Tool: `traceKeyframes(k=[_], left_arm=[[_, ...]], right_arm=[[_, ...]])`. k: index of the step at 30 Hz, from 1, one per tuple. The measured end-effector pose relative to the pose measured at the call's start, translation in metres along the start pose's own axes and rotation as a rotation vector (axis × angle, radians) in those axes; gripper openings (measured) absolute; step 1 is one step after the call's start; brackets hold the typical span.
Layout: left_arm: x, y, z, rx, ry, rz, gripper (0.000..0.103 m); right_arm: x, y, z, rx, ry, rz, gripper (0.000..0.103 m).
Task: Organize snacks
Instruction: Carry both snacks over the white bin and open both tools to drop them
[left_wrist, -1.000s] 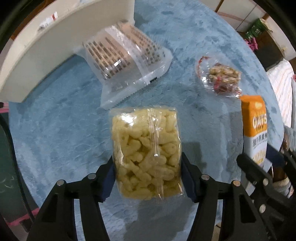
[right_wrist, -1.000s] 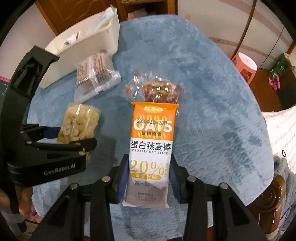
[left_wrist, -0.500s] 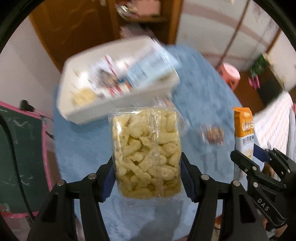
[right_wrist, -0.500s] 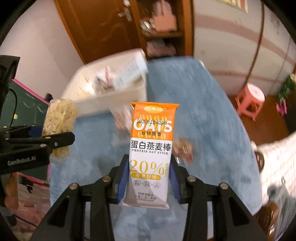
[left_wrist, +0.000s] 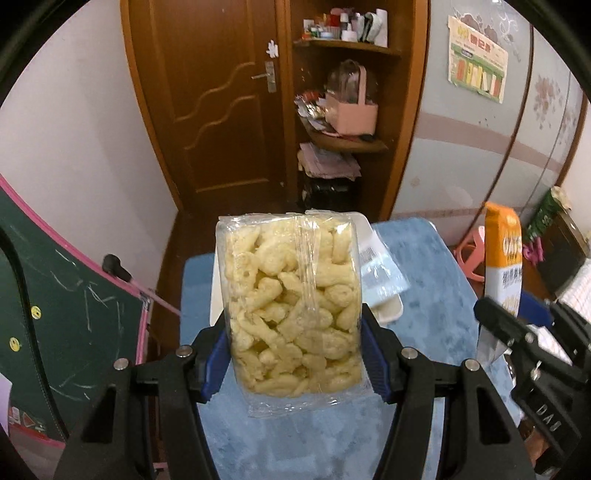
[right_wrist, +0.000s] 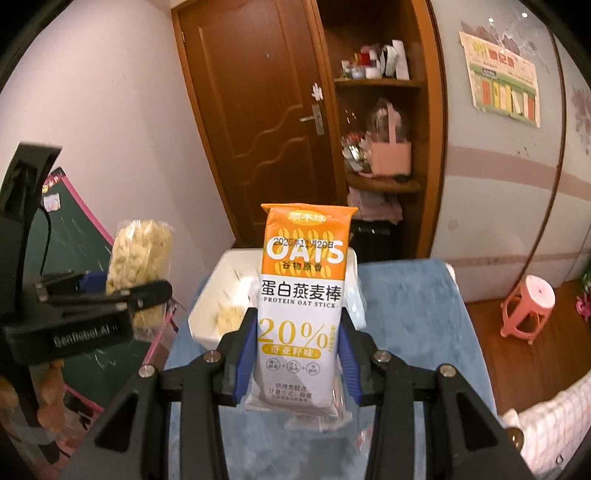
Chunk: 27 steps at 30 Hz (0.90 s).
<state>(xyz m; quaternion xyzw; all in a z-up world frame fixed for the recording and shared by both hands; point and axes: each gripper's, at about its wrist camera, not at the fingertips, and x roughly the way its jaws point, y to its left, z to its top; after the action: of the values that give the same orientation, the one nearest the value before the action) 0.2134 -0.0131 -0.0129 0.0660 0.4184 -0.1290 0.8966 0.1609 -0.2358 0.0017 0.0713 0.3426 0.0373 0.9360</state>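
Snacks are held in both grippers, raised above a blue table cover (left_wrist: 436, 295).

Left wrist view, left to right: a green chalkboard (left_wrist: 55, 314) with a pink frame fills the lower left of the frame. At centre, the left gripper (left_wrist: 293, 354) is clamped on a clear bag of puffs (left_wrist: 291, 310); its blue pads press the bag's two long sides, and the bag stands upright. Behind the bag, a white bin (left_wrist: 388, 310) sits on the table cover, mostly hidden, with a pale blue packet (left_wrist: 380, 273) sticking out over its rim. At the right edge, the right gripper appears side-on with an orange and white oat bar (left_wrist: 504, 258) rising from it.

Right wrist view, left to right: the left gripper's body occupies the left edge, with the bag of puffs (right_wrist: 138, 258) upright in its grasp. At centre, the right gripper (right_wrist: 297, 362) is clamped on the oat bar (right_wrist: 303, 295), blue pads against both long sides of the wrapper, the printed face toward the camera. Directly behind the bar, the white bin (right_wrist: 207, 306) shows an open interior holding a pale snack item. A pink stool (right_wrist: 528, 306) stands on the wooden floor at the right of the frame.
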Motion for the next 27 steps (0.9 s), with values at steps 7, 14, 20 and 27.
traceKeyframes(k=[7,14,20,27], left_arm=[[0.024,0.007,0.013,-0.038,0.012,0.028,0.061],[0.059,0.018,0.023,-0.095,0.044,0.033,0.061],[0.098,0.028,0.035,-0.119,0.065,0.052,0.061],[0.138,0.028,0.048,-0.087,0.093,0.101,0.061]], right_arm=[[0.023,-0.003,0.031,-0.012,-0.023,0.030,0.041],[0.062,0.002,0.044,0.006,0.038,0.074,0.041],[0.106,0.006,0.050,0.011,0.110,0.086,0.041],[0.159,0.012,0.048,-0.041,0.196,0.036,0.043]])
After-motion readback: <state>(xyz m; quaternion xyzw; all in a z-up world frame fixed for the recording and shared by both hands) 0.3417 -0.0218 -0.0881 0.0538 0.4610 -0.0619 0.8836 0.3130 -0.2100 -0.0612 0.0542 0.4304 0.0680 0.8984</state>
